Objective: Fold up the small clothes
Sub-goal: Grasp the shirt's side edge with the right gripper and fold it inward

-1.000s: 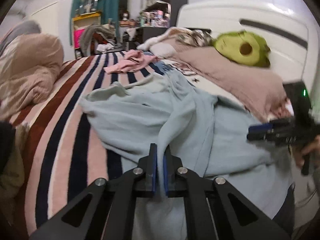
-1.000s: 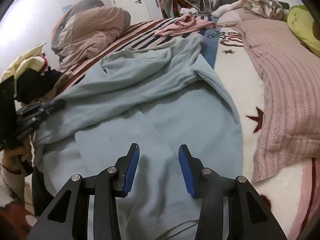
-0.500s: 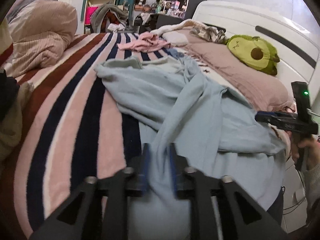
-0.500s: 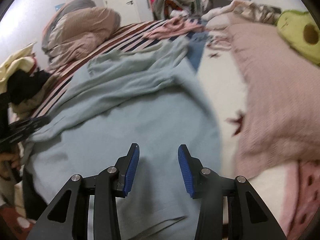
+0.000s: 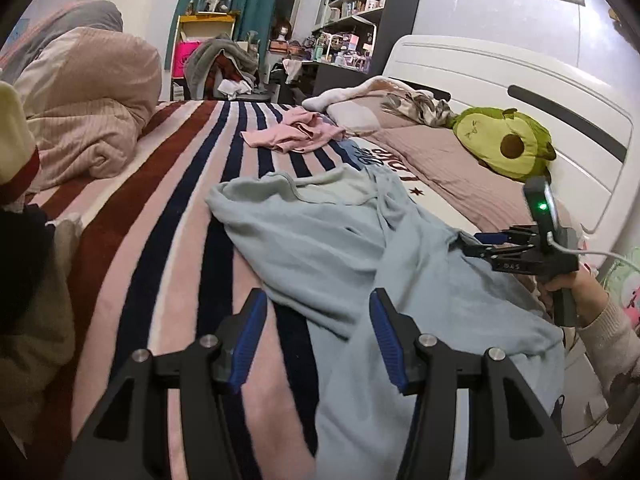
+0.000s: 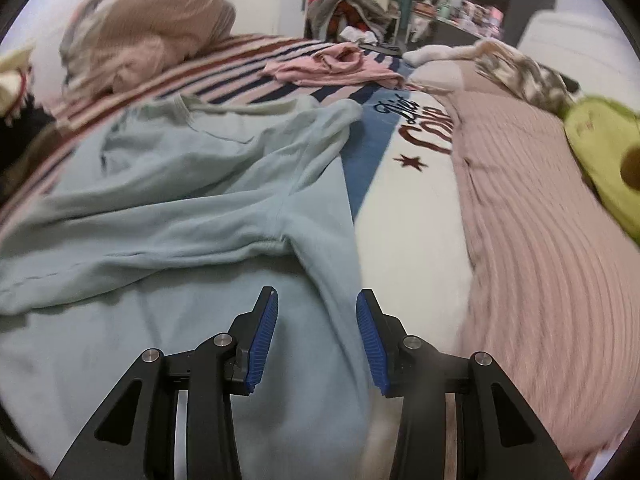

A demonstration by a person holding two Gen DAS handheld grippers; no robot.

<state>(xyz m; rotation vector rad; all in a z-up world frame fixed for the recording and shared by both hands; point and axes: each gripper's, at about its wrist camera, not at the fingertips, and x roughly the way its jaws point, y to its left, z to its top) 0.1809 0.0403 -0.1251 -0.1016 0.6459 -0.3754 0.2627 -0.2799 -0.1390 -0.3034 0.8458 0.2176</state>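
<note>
right now both tools hold nothing. the left gripper (image 5: 316, 344) has its jaws spread wide over the near left edge of the blue top (image 5: 340, 248), cloth lying between and ahead of them. the right gripper (image 6: 316, 336) is spread too, with the top's right side seam running just between its jaws. the top sprawls rumpled on the striped blanket (image 5: 160, 240), one sleeve (image 6: 140, 236) thrown across the body. the risk as i see it: closing here on bunched layers could pinch sleeve and body together, so any fold drags the creases along; the right view is blurred, so aim there is uncertain.
</note>
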